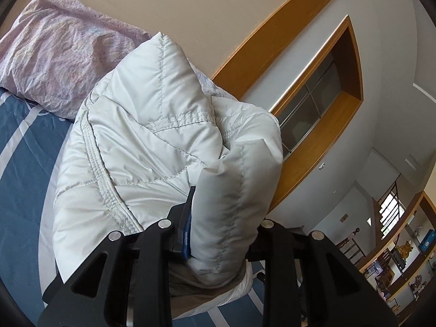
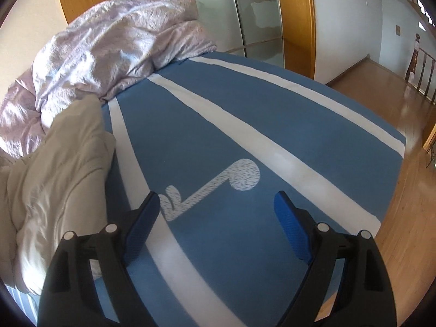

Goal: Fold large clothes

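The left gripper (image 1: 218,229) pinches a thick fold of the white quilted jacket (image 1: 163,141) above the blue striped bedsheet (image 2: 231,125), seemingly to carry it over, while the right gripper (image 2: 218,218) hangs wide open, empty

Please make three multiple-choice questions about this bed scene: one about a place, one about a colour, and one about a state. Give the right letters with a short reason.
1. Where does the lilac duvet lie?
A. on the far end of the bed
B. on the wooden floor
C. on a shelf

2. What colour is the bed sheet?
A. red with dots
B. blue with white stripes
C. plain green

3. What is the state of the left hand-held gripper?
A. open and empty
B. shut on the white padded jacket
C. shut on a pillow

Answers: 1 A, the duvet is heaped on the sheet near the glass door. 2 B, white bands cross the blue. 3 B, quilted white fabric is pinched between its fingers.
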A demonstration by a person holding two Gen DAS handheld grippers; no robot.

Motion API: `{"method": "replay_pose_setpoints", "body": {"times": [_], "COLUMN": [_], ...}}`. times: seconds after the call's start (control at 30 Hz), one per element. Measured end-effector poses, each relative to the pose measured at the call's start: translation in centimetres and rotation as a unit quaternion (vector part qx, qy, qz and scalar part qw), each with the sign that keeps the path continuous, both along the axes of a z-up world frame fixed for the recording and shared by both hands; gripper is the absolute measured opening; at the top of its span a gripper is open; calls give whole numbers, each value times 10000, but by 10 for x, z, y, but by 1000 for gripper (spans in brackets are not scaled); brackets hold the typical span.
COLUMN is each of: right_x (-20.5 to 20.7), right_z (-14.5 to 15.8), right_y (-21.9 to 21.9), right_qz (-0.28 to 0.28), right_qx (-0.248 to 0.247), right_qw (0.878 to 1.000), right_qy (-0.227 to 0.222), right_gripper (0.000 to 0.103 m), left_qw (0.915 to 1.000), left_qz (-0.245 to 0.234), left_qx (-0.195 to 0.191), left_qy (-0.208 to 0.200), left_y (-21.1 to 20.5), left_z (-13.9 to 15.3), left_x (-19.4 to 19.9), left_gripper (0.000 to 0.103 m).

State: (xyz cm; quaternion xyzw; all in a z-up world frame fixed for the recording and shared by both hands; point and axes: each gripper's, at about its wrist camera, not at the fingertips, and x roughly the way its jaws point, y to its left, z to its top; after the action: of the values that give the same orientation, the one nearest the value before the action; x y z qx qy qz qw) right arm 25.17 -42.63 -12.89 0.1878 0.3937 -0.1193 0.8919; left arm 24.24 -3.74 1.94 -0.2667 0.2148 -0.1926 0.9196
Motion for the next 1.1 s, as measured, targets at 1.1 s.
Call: {"method": "replay_pose_setpoints", "body": {"times": [1.1], "right_x": [-3], "right_z": [-2], "right_y": [-12], "right_qz": [-150], "right_qx": [-7], "right_qw": [9999], "right_qy": [49], "right_gripper": [86], "left_qw": [9855], "left_qz": [-1339], "left_qx": [798], "left_qy": [672], "left_y": [-95], "left_z": [-39], "left_x": [28], "left_gripper": [33]}}
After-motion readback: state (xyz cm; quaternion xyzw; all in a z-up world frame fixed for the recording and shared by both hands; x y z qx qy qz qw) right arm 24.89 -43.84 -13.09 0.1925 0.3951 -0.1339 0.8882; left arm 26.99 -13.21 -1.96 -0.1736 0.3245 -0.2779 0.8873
